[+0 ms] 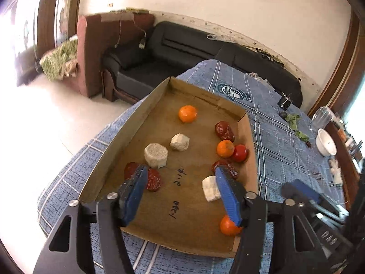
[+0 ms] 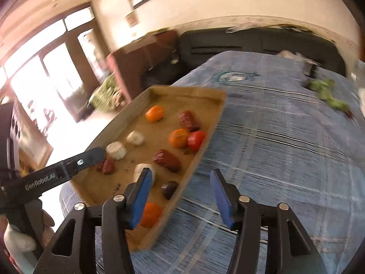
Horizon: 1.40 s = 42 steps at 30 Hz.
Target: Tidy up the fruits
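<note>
Over the cardboard tray (image 1: 157, 105), my left gripper (image 1: 180, 191) hangs open and empty, fruits scattered inside ahead of it. Right gripper (image 2: 182, 196), also open, sits off the tray's right edge; left is nearer.

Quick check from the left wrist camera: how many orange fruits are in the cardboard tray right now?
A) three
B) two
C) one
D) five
A: three orange fruits lie in the cardboard tray: one at the far end, one touching the red tomato, and one at the near edge partly behind a finger of the left claw.
</note>
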Motion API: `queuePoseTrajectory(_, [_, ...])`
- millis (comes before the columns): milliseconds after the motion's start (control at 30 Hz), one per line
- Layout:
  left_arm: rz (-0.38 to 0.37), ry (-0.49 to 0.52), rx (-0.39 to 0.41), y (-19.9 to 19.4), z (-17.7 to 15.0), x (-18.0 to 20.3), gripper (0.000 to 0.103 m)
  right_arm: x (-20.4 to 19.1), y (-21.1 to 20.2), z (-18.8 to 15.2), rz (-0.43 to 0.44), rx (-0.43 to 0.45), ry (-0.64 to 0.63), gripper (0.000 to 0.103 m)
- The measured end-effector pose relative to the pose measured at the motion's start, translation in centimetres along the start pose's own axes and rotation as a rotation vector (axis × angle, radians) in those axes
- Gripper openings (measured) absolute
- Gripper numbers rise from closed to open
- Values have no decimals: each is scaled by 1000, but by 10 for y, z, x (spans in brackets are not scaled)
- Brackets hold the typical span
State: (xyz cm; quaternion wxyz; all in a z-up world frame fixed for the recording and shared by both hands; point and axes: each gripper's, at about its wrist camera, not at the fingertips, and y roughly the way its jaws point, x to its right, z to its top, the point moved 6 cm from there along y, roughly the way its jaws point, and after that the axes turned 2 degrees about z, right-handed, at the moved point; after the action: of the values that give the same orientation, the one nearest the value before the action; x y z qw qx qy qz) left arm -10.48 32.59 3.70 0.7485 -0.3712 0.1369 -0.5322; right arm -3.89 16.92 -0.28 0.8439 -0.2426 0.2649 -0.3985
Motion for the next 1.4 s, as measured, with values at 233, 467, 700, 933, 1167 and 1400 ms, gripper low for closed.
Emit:
queuePoseTrajectory(233, [172,108,110,-10,6,51,88,45,-36,-4,-177,23,29,64])
queuePoseTrajectory(467, [126,190,53,2,-4,101,89,83,-57,-19,-240,39,96,73])
queuePoseTrajectory(700, [141,230,67,0,-11,118,89,94,-56,-27,-249,36,106,73])
queuePoseTrajectory(933, [131,236,78,-3,-14,125,89,87,-59,-29,-265,54,74,76])
queuePoseTrajectory(1167, [123,221,92,-4,-14,125,89,80,-59,-29,-266,54,44,78])
queuePoseTrajectory(1400, [122,202,97,-5,-14,117,89,76,-57,-27,-269,53,30,78])
